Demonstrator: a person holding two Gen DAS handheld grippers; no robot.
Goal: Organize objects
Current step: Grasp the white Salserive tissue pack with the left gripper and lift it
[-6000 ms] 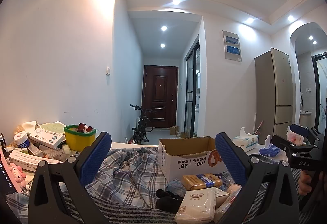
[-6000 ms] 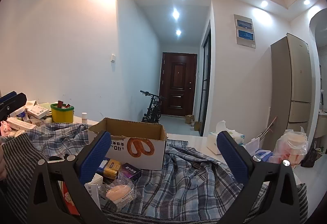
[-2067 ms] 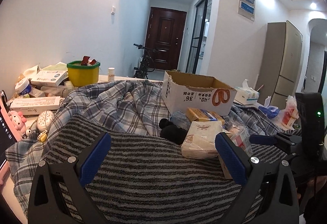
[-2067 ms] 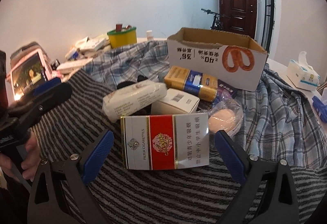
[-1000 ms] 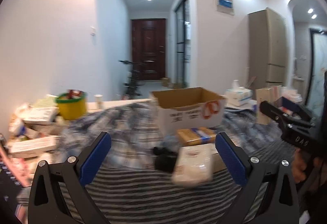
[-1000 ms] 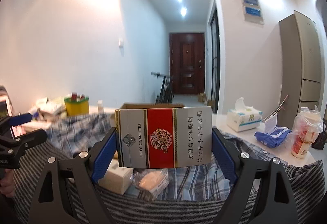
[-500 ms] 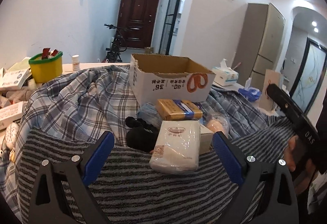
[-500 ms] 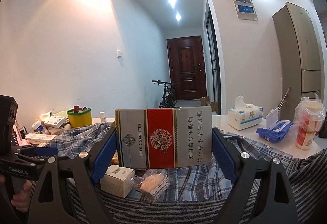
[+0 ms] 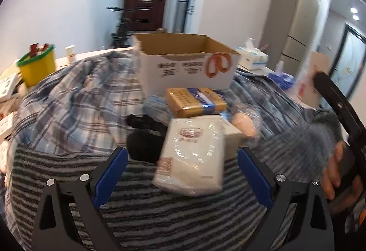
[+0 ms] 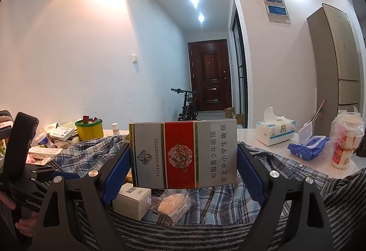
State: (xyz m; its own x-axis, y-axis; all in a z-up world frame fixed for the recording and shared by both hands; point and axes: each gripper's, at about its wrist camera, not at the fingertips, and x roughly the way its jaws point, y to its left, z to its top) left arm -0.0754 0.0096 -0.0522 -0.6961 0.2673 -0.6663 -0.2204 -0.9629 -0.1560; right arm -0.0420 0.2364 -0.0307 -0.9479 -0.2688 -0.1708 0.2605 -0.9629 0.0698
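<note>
The right claw (image 10: pixel 183 167) clamps a stiff silver-and-red cigarette carton (image 10: pixel 183 156) by its 2 short ends, lifted above the striped cloth. The left claw (image 9: pixel 180 173) hangs open over a soft white plastic-wrapped tissue pack (image 9: pixel 192 155), which looks light and slippery; its long sides seem the best hold.

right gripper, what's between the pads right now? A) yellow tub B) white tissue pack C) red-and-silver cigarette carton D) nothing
C: in the right wrist view the right gripper has both blue pads pressed on the ends of the red-and-silver cigarette carton, lifted above the striped cloth.
</note>
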